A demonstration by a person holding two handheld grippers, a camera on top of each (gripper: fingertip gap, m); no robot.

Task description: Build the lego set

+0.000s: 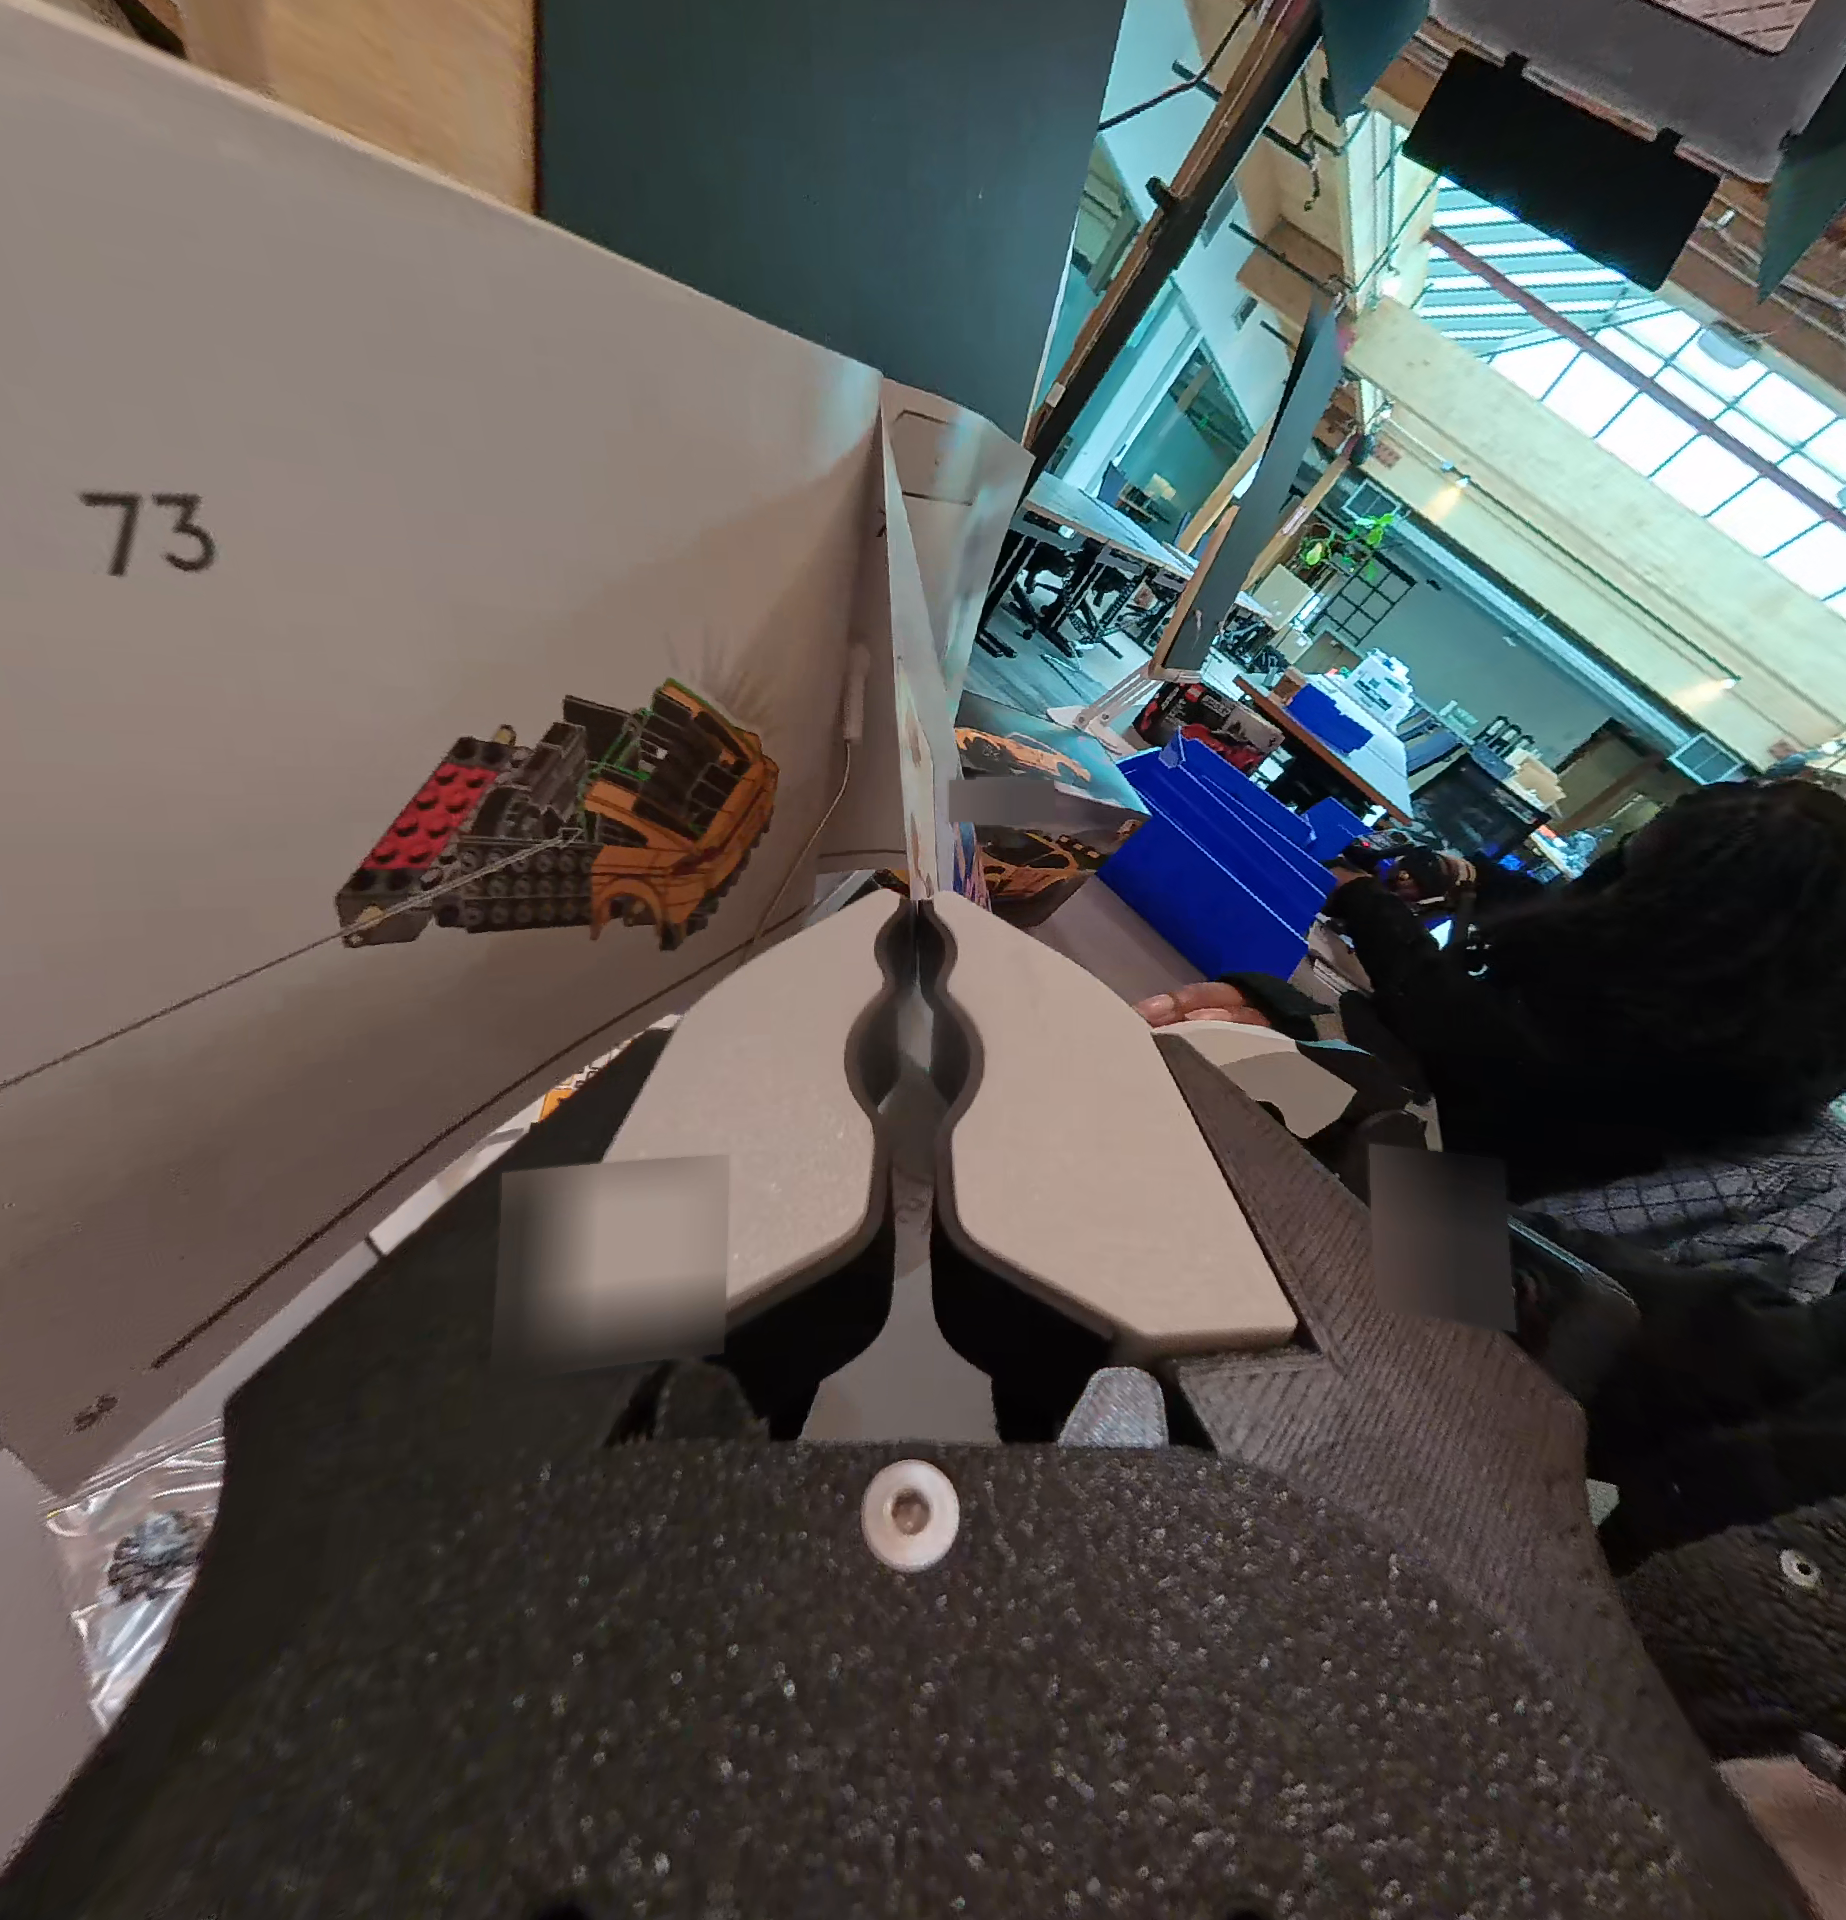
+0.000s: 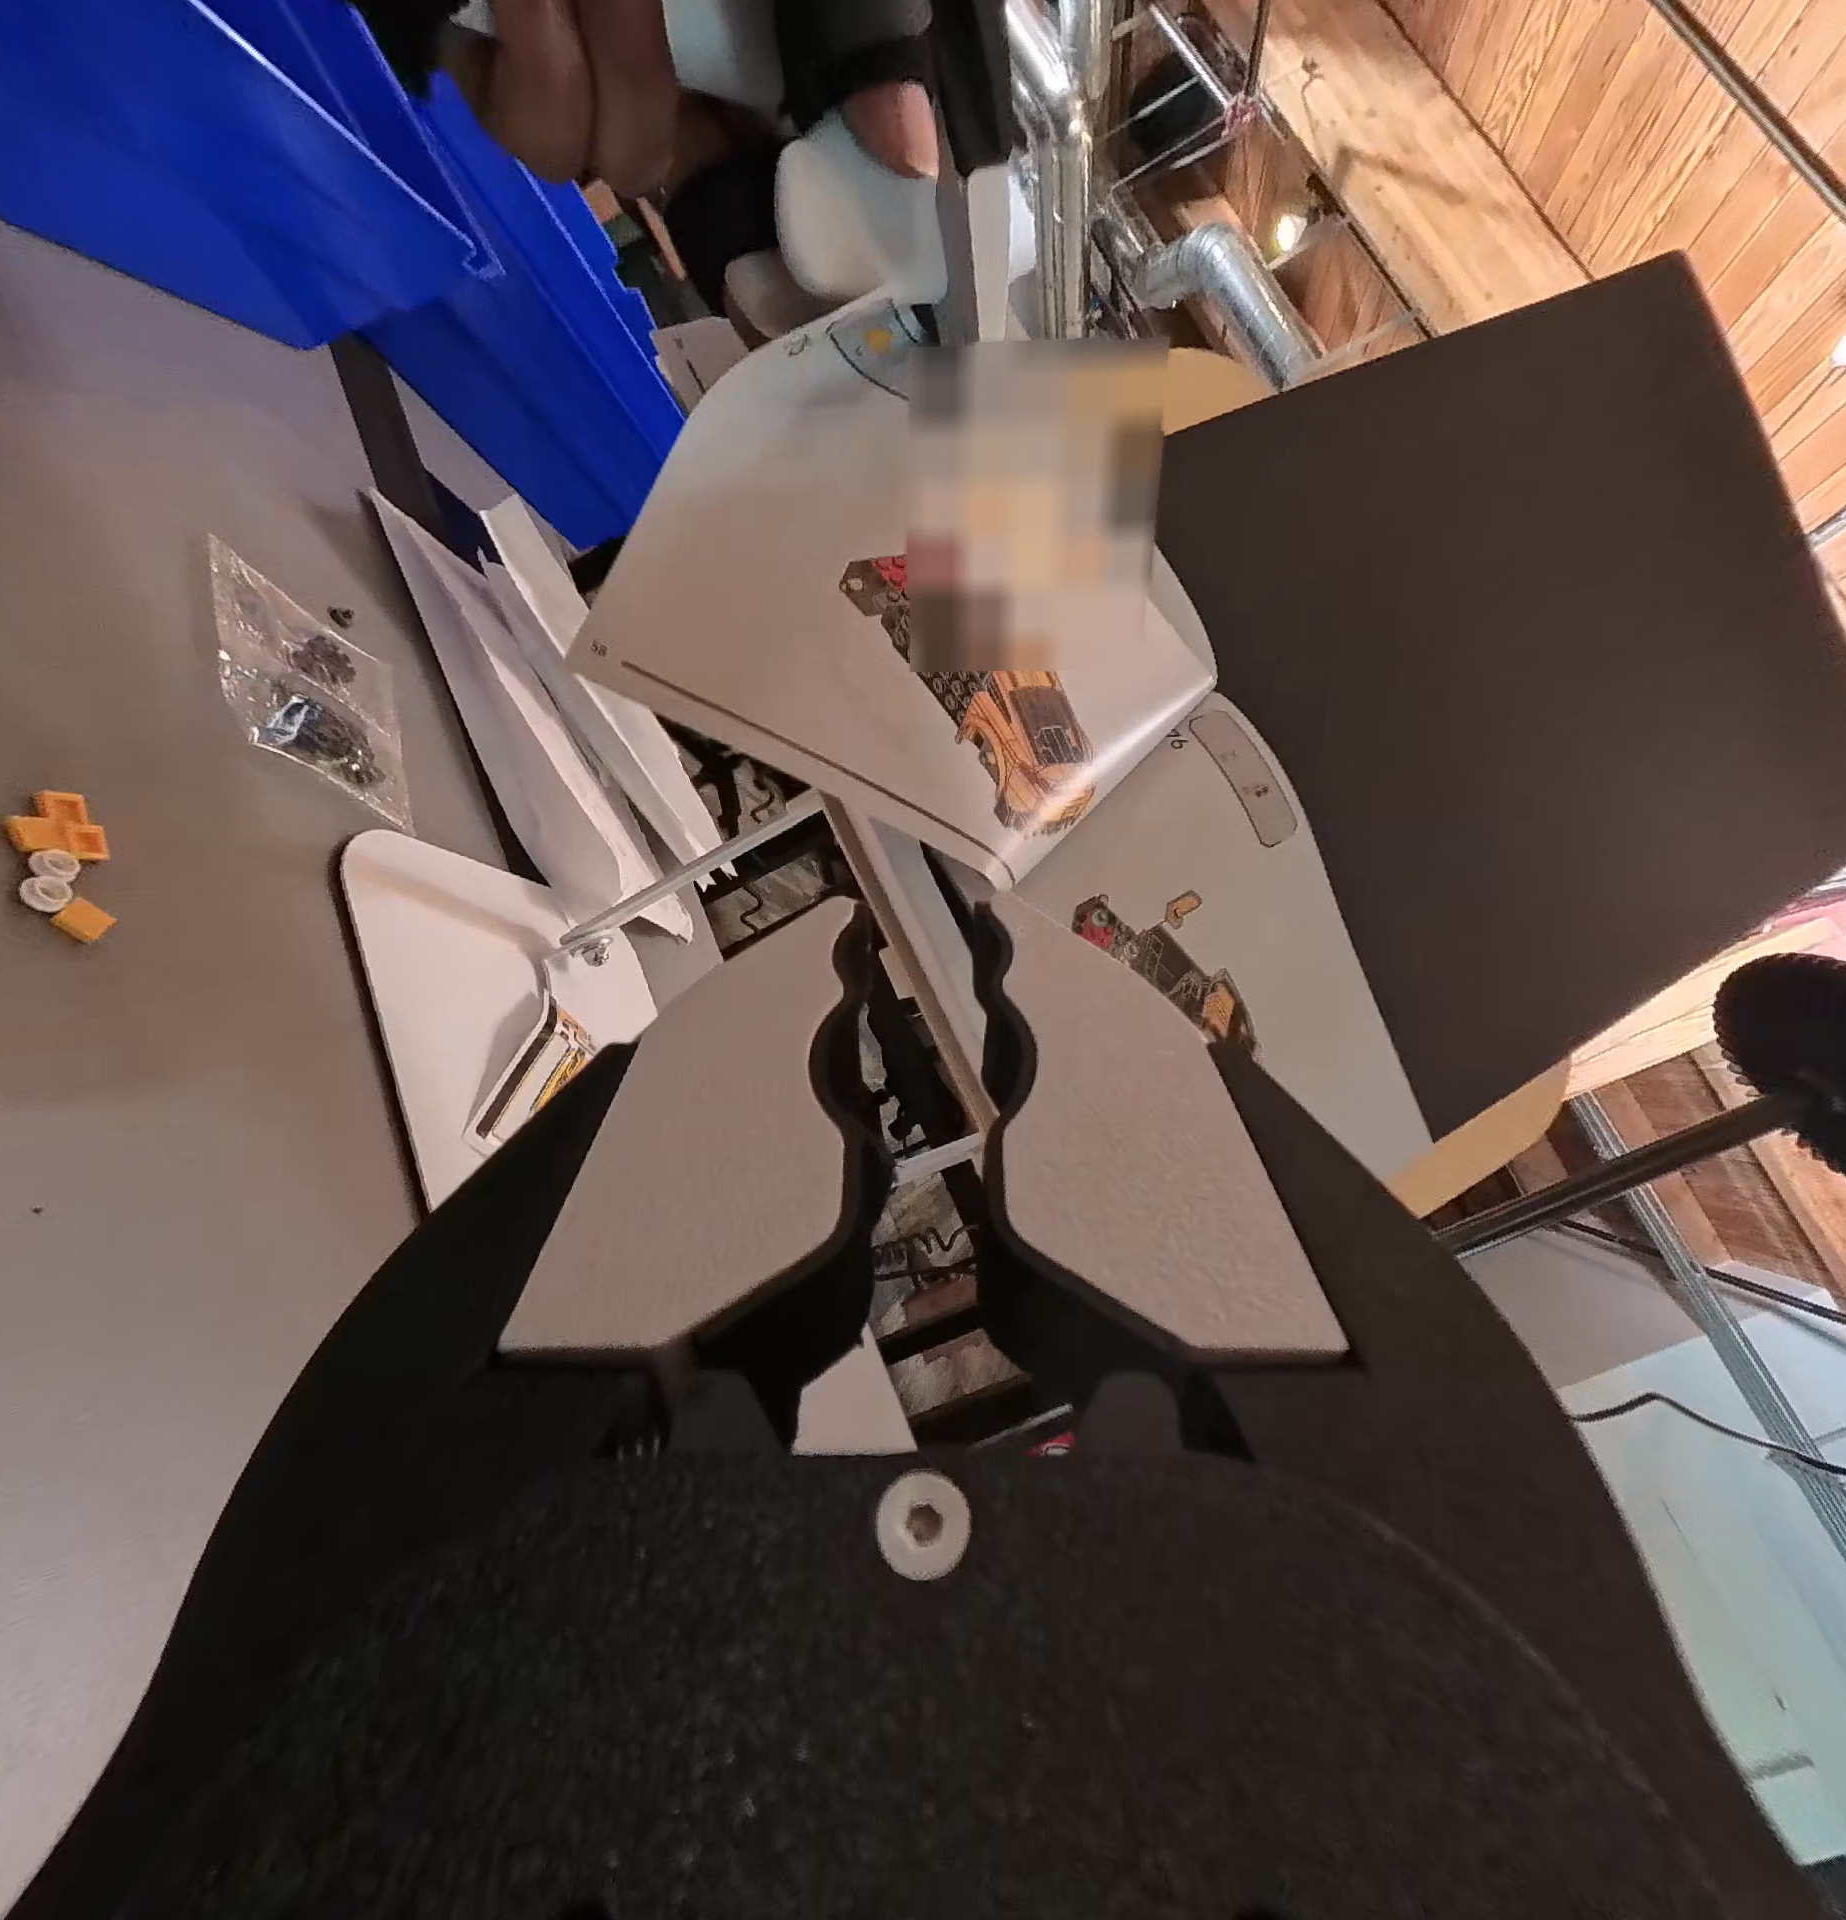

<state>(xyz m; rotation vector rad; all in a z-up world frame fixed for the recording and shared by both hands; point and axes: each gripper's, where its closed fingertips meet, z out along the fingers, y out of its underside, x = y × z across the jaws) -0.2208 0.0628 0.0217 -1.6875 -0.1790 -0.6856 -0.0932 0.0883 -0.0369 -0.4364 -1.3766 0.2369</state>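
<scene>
Grey surface [image 2: 119, 1039] is carrying loose orange pieces [image 2: 59, 840]; left tongs [image 1: 914, 914] are pinching an instruction booklet page [image 1: 379, 623], right tongs [image 2: 919, 920] gaping apart; page-turning probably underway, next laying it flat

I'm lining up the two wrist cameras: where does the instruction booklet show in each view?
Left wrist view: the instruction booklet fills the upper left, one page pinched edge-on in the shut left gripper.
Right wrist view: it sits at centre, a lifted page curling above the open right gripper.
Shared landmark: the blue bins.
</scene>
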